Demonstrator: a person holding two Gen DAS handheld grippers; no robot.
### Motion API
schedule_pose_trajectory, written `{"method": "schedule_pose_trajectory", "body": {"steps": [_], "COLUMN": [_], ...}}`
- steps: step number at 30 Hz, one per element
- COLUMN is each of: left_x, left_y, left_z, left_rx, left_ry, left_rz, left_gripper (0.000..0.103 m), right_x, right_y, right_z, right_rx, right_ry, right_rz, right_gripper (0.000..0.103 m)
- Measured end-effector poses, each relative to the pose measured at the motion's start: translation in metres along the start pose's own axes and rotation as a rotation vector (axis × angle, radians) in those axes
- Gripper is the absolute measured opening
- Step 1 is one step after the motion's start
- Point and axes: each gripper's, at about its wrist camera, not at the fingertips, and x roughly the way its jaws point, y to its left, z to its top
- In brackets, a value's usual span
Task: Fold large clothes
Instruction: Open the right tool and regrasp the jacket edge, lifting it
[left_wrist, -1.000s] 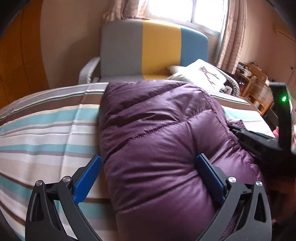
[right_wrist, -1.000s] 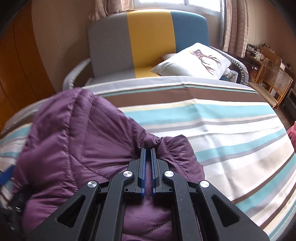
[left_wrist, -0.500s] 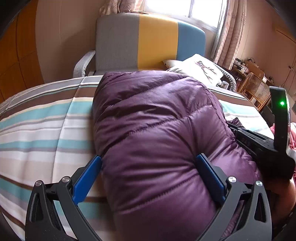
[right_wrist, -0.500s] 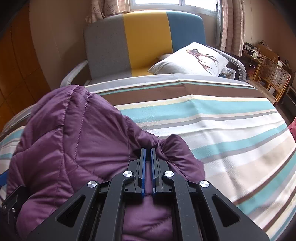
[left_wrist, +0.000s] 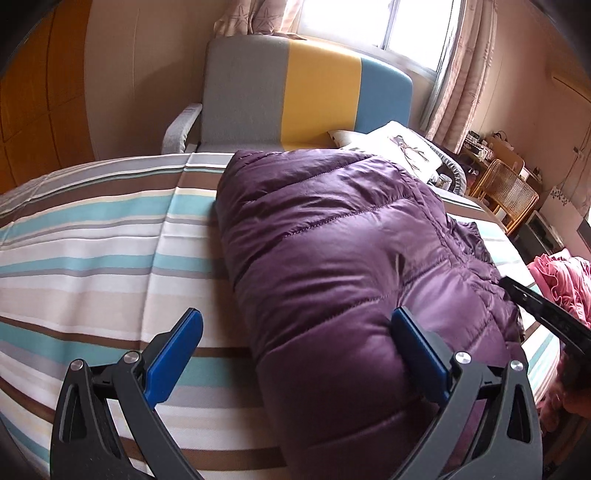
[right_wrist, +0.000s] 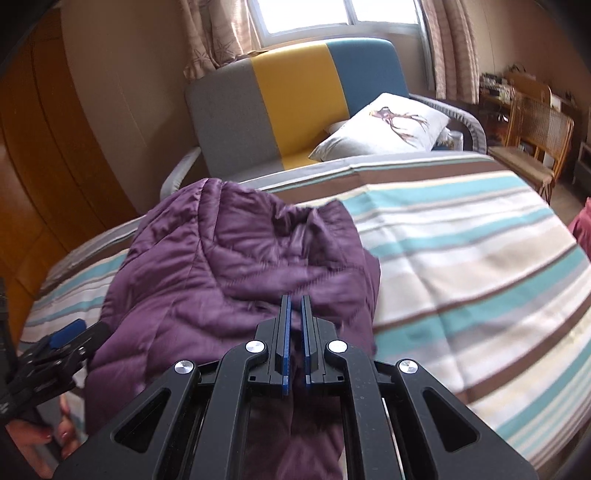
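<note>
A purple quilted down jacket (left_wrist: 343, 251) lies folded in a long bundle on the striped bed; it also shows in the right wrist view (right_wrist: 236, 269). My left gripper (left_wrist: 295, 332) is open, with its blue pads (left_wrist: 417, 350) straddling the near edge of the jacket, the right pad pressed against the padding. My right gripper (right_wrist: 295, 310) is shut on a fold of the jacket at its near right edge. The left gripper shows at the left edge of the right wrist view (right_wrist: 55, 354).
The striped bedspread (right_wrist: 461, 266) spreads to the right, and to the left in the left wrist view (left_wrist: 92, 258). A grey, yellow and blue sofa (right_wrist: 295, 107) with a white pillow (right_wrist: 384, 129) stands behind. A pink cloth (left_wrist: 565, 280) and a wicker chair (right_wrist: 535, 129) are at the right.
My right gripper has pulled back and up with the jacket fold, drawing the fabric flatter. The jacket bundle has sunk lower and longer. My left gripper stayed open at the near edge.
</note>
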Motion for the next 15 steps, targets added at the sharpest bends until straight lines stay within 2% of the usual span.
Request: {"method": "schedule_pose_trajectory", "body": {"steps": [5,7,11,12,13,15], "left_x": [-0.005,-0.007,-0.01,-0.01,-0.011,-0.012], "left_y": [0.003,0.003,0.005,0.005,0.005,0.006], "left_z": [-0.005,-0.005,-0.004,-0.004,-0.004,-0.006], "left_rx": [0.003,0.003,0.012,0.017,0.018,0.012], "left_ry": [-0.008,-0.009,-0.025,-0.025,-0.028,-0.032], "left_rz": [0.001,0.005,0.019,0.022,0.027,0.031], "left_gripper": [0.101,0.101,0.101,0.101,0.101,0.101], "right_x": [-0.008,-0.01,-0.019,-0.023,-0.025,-0.026], "right_y": [-0.002,-0.003,0.0,0.001,0.003,0.007], "right_z": [-0.011,-0.015,-0.019,-0.021,-0.021,-0.023], "right_rx": [0.033,0.035,0.021,0.019,0.015,-0.004], "right_ry": [0.013,0.02,-0.002,-0.009,-0.015,-0.01], "right_rz": [0.012,0.005,0.008,0.009,0.01,0.002], "right_gripper": [0.005,0.024,0.049,0.06,0.066,0.066]}}
